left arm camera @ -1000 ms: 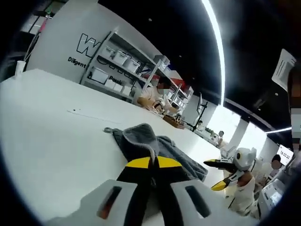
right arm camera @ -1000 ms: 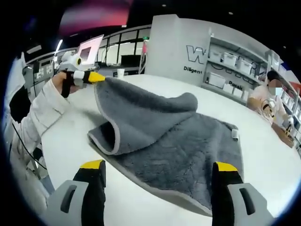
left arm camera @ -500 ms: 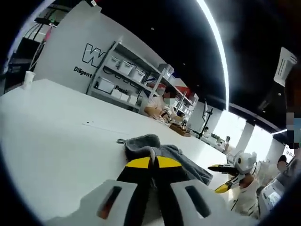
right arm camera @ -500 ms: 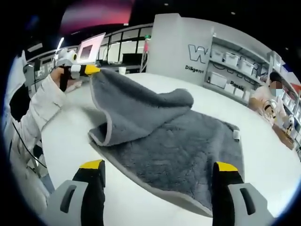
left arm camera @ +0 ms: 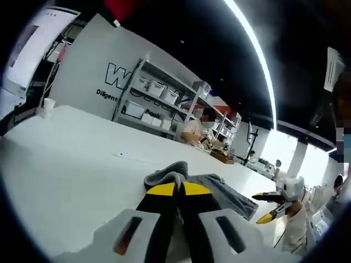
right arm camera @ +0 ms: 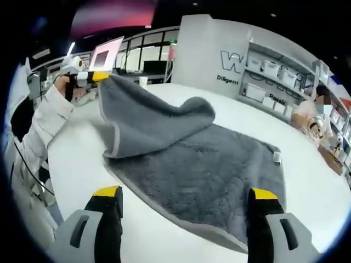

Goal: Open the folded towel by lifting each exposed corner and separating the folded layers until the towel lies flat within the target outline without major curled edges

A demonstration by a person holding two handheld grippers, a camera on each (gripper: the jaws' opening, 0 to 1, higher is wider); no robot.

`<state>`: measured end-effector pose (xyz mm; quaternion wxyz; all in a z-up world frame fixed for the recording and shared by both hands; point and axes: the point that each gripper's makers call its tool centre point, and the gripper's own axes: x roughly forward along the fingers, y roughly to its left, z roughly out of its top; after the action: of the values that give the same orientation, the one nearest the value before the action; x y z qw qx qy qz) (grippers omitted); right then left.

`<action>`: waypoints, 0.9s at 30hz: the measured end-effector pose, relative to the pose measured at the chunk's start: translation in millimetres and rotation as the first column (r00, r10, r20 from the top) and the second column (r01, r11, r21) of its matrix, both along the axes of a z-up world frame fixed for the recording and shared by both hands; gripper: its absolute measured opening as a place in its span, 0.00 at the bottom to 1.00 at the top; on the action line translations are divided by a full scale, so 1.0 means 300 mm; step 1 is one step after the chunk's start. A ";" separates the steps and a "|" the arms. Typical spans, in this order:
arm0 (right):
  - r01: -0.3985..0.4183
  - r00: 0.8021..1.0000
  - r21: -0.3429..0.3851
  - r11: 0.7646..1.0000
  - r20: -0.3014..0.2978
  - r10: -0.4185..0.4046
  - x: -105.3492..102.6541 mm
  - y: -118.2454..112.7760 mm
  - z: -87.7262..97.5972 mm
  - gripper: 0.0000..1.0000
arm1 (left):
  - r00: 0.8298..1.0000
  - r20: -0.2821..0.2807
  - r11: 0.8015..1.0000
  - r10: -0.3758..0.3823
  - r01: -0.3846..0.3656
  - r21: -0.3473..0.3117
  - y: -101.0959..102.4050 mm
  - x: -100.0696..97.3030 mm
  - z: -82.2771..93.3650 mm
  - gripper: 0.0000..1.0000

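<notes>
A grey towel (right arm camera: 203, 170) lies spread on the white counter (right arm camera: 82, 164), its lower layer flat and reaching toward the counter's near edge, with a small white tag (right arm camera: 277, 159) at its far right side. One corner of the upper layer is lifted off the counter and drawn up and away toward the counter's left side, so the towel forms a sloping sheet with a pale hem curling down along its near edge. That raised corner is pinched in the left tool (right arm camera: 98, 76), whose yellow-tipped jaws are pressed together on the cloth, held by a person's hand with a white sleeve (right arm camera: 41, 126) behind it. In the left gripper view the left tool (left arm camera: 176, 189) shows its two yellow tips meeting with a fold of the towel (left arm camera: 219, 192) coming out between them, and the rest of the cloth trails away over the counter (left arm camera: 71, 164) beyond. The right tool (right arm camera: 184, 200) hangs just above the counter's near edge in front of the towel, its jaws wide apart and holding nothing; it also appears in the left gripper view (left arm camera: 269, 205) past the towel, jaws parted, in a hand. On the far side of the counter stand a paper cup (left arm camera: 48, 107) near its far left corner, and beyond it a white shelving unit (left arm camera: 159, 104) with storage bins, where a seated person (left arm camera: 194, 129) works.
</notes>
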<state>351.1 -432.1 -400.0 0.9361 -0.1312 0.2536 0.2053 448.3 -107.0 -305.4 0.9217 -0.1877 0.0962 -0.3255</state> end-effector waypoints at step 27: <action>-0.022 1.000 -0.010 1.000 -0.007 0.022 0.002 0.022 -0.005 0.93 | 0.988 -0.032 0.982 0.152 -0.148 0.120 0.194 -0.048 -0.071 0.02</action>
<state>351.6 -425.6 -401.4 0.9323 -0.1379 0.2562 0.2147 434.0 -48.7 -326.6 0.9509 -0.1468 0.1195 -0.2451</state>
